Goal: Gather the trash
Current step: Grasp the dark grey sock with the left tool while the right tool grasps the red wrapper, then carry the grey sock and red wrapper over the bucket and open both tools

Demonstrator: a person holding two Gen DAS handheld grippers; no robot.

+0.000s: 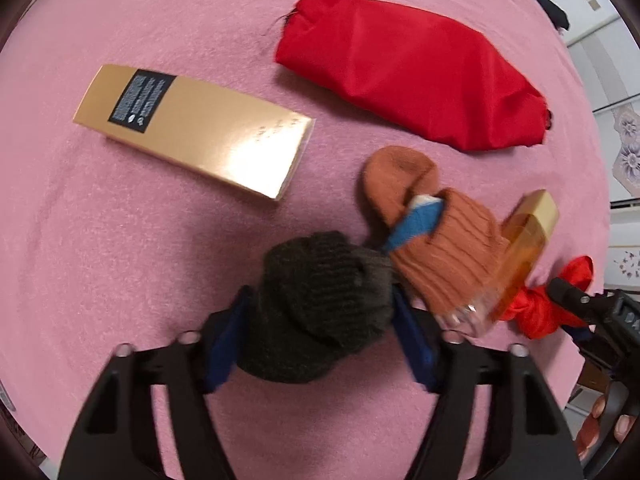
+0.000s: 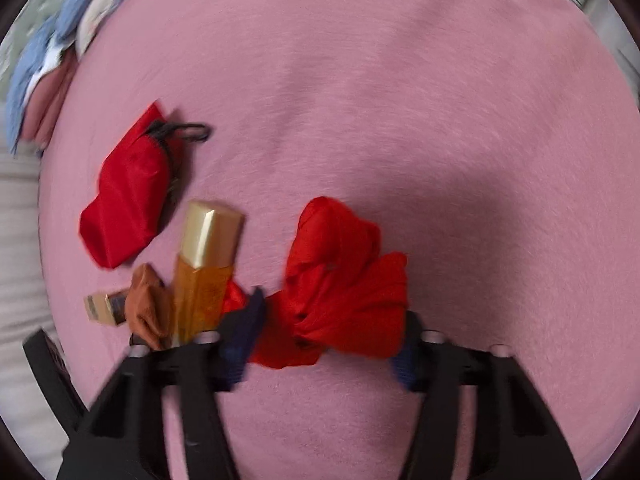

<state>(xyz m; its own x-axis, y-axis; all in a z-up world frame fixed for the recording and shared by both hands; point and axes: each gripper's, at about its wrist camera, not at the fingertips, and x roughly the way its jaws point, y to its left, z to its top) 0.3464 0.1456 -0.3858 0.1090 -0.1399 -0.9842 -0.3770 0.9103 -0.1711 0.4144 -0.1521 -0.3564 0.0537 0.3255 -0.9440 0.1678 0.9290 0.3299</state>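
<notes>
Collection is judged barely begun: dark knit piece [image 1: 320, 304], bottom centre, is clamped by left gripper [image 1: 322, 338], crumpled red cloth [image 2: 340, 284], lower centre, is pinched by right gripper [image 2: 324, 344], while gold box [image 1: 192, 128], red pouch [image 1: 412, 68], orange knit [image 1: 432, 240], amber bottle [image 1: 524, 248] are left on the pink cover [image 1: 160, 260].

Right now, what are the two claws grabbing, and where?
The left claw pinches the dark knitted sock across its middle. The right claw squeezes the crumpled red cloth at its near, lower end.
</notes>
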